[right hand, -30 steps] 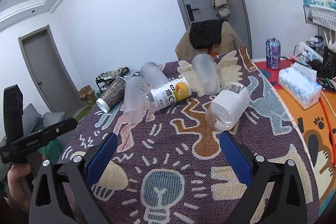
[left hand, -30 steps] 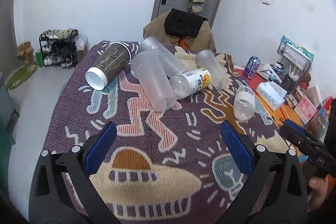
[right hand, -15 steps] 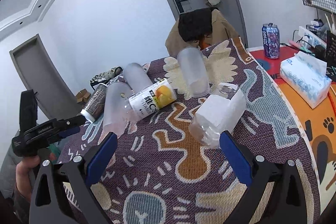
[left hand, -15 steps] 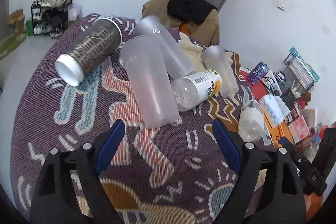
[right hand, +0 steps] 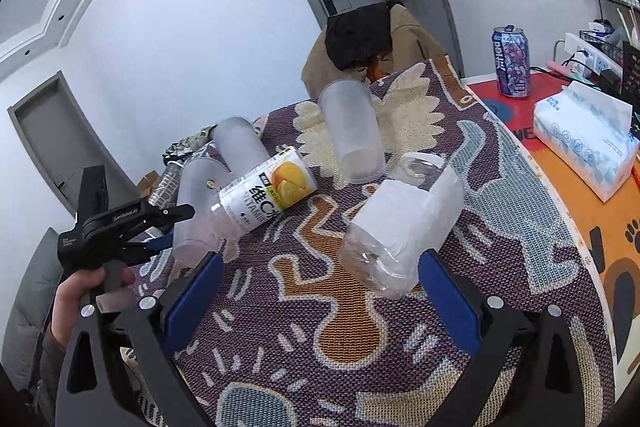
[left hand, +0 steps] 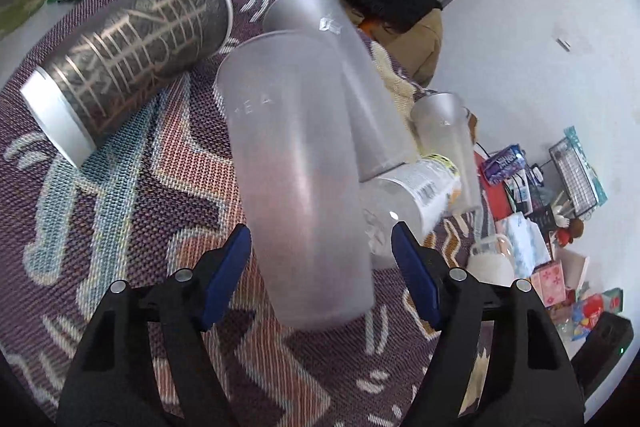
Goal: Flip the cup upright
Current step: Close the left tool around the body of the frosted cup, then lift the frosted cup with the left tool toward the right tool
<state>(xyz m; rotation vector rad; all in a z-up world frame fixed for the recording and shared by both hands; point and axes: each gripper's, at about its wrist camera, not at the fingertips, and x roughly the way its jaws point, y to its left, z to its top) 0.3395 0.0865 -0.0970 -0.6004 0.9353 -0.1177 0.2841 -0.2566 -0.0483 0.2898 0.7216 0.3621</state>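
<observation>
Spread wide, the jaws of the left gripper point(left hand: 322, 267) straddle the near end of the frosted translucent plastic cup point(left hand: 296, 179), blue pads on either side of it and not yet touching its walls. That cup lies on its side on the purple patterned woven tablecloth point(left hand: 132, 195), its far end pointing away from the camera. In the right wrist view the left gripper point(right hand: 166, 229) is held level, reaching in from the left, with the person's left hand point(right hand: 86, 287) wrapped around its handle below.

Jaws of the right gripper point(right hand: 320, 291) are likewise parted, hovering low over the cloth; the clear plastic bottle with a white label point(right hand: 400, 231) lies tilted between and just beyond the pads, apart from both.

Beside the frosted cup lie a second frosted cup point(left hand: 340, 67), touching it, a dark paper cup with gold line pattern point(left hand: 132, 51), and a bottle with an orange-fruit label point(right hand: 268, 197). A third frosted cup point(right hand: 354, 131) rests farther back.
</observation>
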